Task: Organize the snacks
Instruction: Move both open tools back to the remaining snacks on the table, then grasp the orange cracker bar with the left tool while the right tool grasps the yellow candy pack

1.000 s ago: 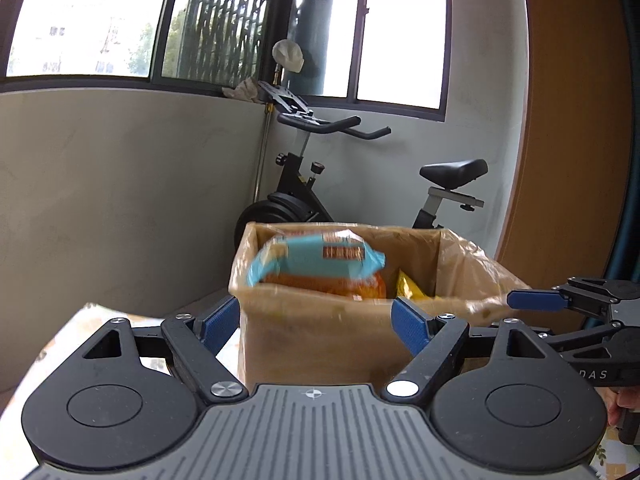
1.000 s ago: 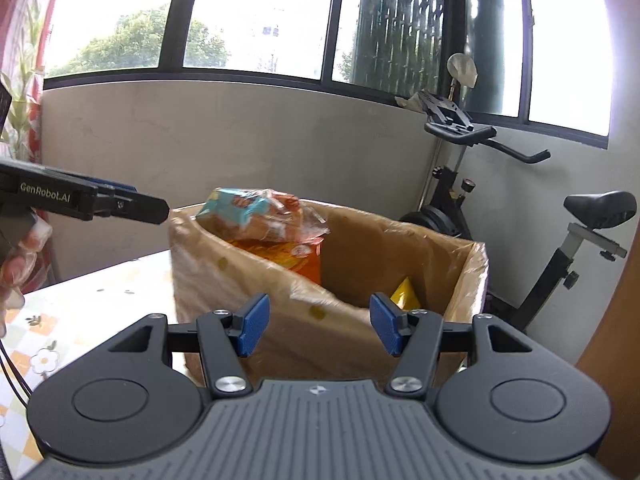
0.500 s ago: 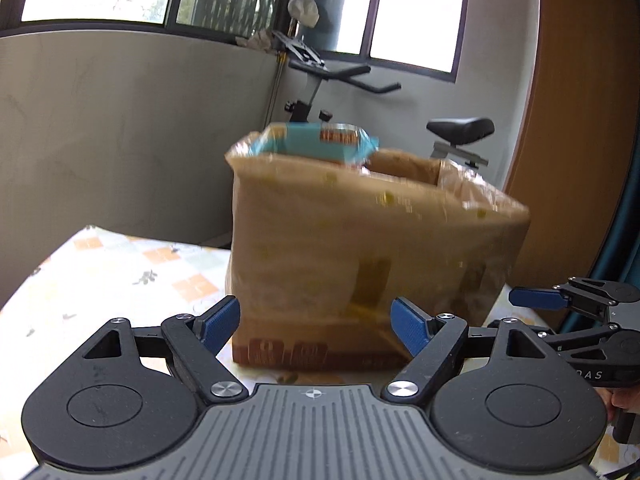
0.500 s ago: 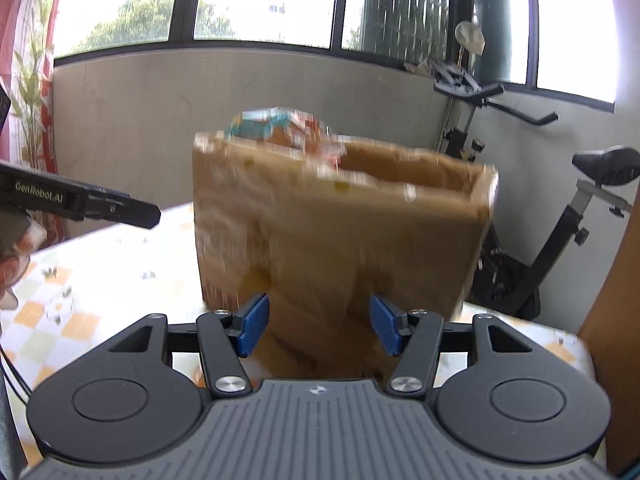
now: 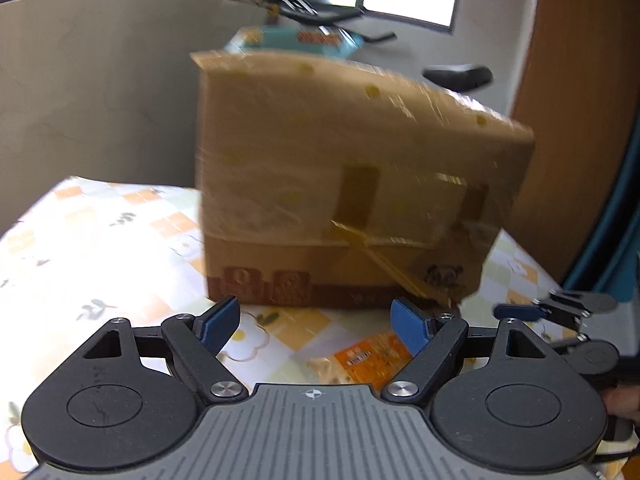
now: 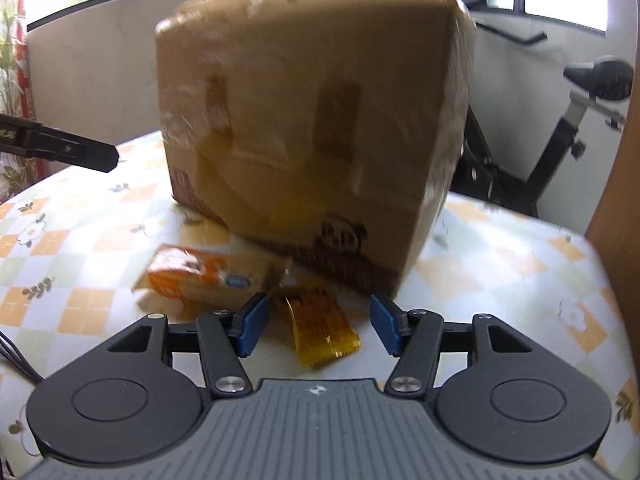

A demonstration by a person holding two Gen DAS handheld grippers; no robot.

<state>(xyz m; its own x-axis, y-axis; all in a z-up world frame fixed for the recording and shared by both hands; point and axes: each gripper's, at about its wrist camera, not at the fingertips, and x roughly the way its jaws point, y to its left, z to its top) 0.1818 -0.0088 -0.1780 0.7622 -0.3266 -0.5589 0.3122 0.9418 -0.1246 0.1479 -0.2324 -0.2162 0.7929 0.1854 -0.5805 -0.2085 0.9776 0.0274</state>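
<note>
A taped cardboard box (image 5: 352,176) (image 6: 312,120) stands on the flowered tablecloth, and a blue snack packet (image 5: 296,40) sticks out of its top. An orange snack packet (image 6: 200,274) (image 5: 360,358) lies on the cloth in front of the box. Beside it lies a small amber packet (image 6: 324,326). My left gripper (image 5: 316,324) is open, low over the cloth, with the orange packet just ahead between its fingers. My right gripper (image 6: 318,324) is open too, with the amber packet lying between its blue pads, untouched.
The table (image 5: 92,248) has a checked flower cloth. An exercise bike (image 6: 560,128) stands behind the table at the right, by a grey wall. A wooden panel (image 5: 580,100) rises at the right. The other gripper shows at each view's edge (image 5: 560,308) (image 6: 60,146).
Both grippers have sunk from above the box's open top to just over the tablecloth in front of it. The loose packets on the cloth have come into view. Jaw widths are unchanged.
</note>
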